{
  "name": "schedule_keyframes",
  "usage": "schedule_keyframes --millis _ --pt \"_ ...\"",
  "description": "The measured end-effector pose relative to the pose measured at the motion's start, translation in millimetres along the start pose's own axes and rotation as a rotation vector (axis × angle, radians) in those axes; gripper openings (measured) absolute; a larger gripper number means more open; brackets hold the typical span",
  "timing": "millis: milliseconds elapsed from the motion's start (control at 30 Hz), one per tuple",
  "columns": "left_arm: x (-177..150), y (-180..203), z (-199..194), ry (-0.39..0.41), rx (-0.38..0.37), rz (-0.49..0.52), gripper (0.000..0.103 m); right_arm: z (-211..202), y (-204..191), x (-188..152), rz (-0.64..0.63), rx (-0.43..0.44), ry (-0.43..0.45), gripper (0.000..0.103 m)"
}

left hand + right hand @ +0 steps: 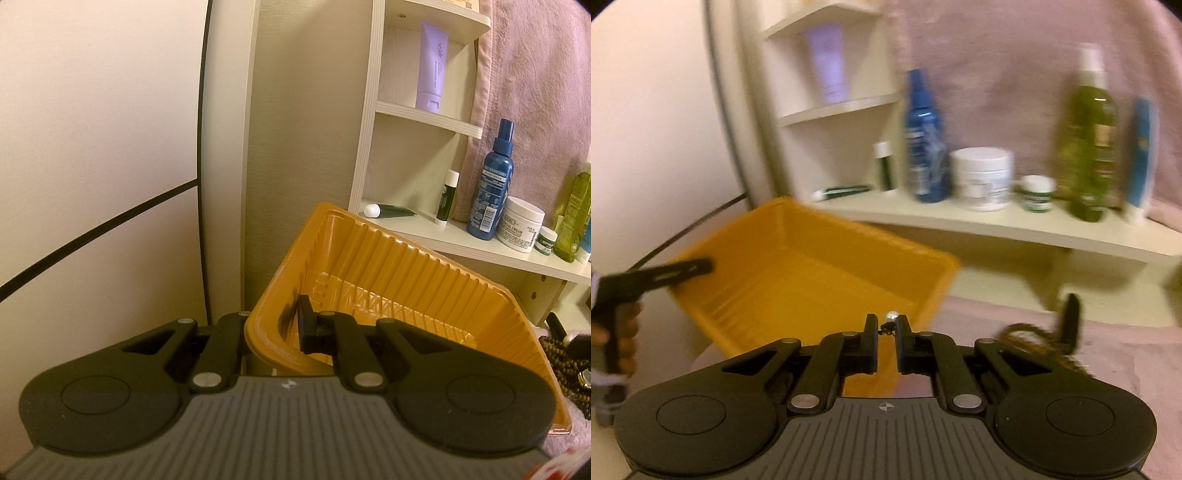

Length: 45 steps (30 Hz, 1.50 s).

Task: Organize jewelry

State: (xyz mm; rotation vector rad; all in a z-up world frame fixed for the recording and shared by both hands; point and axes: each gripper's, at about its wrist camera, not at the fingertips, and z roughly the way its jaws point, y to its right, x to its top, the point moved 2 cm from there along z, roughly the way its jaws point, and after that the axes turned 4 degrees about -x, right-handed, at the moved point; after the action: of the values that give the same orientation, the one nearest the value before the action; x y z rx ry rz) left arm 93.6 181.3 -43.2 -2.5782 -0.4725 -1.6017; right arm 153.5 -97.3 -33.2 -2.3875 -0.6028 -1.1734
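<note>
Beaded jewelry (pixel 891 322) pinched in right gripper (pixel 886 326); left gripper (pixel 271 325) clamps tilted orange tray (pixel 388 266) rim.

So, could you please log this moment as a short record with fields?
left tool: shut on the near rim of the yellow tray, holding it tilted
right tool: fingers close together with a small silver-beaded piece between the tips; contact unclear from blur
tray contents: none visible
beaded strands: on the pink cloth right of the tray
shelf: blue spray bottle, white cream jar, green bottle, purple tube
</note>
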Motion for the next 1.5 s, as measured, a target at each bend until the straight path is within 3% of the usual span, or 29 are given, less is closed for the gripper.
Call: schedule_keyframes --millis 300,567,667,700,733,867,1000,1233,1367,1500 --pt "0 1 -1 0.0 -0.001 0.007 0.01 26 -21 -12 -0.074 0.055 -0.101 0.009" --pt "0 1 -1 0.002 -0.001 0.012 0.01 35 -10 -7 -0.004 0.06 -0.121 0.011" --pt "1 2 -3 0.008 -0.002 0.021 0.01 26 -8 -4 0.034 0.075 -0.076 0.026" --pt "1 2 -4 0.009 -0.002 0.024 0.01 22 -8 -3 0.04 0.072 -0.057 0.038" --pt "0 2 -5 0.009 -0.002 0.024 0.01 16 -8 -3 0.046 0.068 -0.036 0.044" --pt "0 2 -8 0.01 0.0 0.026 0.01 -11 -9 -7 0.067 0.072 0.034 0.044" --pt "0 2 -9 0.008 0.0 0.029 0.01 -34 3 -24 0.104 0.025 0.024 0.044" --pt "0 2 -9 0.006 0.004 0.029 0.01 -71 55 -48 0.165 -0.157 -0.002 0.044" --pt "0 3 -8 0.003 0.006 0.029 0.01 -79 84 -50 0.172 -0.247 0.001 0.044" --pt "1 3 -7 0.0 0.006 0.032 0.01 -76 96 -52 0.137 -0.278 -0.01 0.044"
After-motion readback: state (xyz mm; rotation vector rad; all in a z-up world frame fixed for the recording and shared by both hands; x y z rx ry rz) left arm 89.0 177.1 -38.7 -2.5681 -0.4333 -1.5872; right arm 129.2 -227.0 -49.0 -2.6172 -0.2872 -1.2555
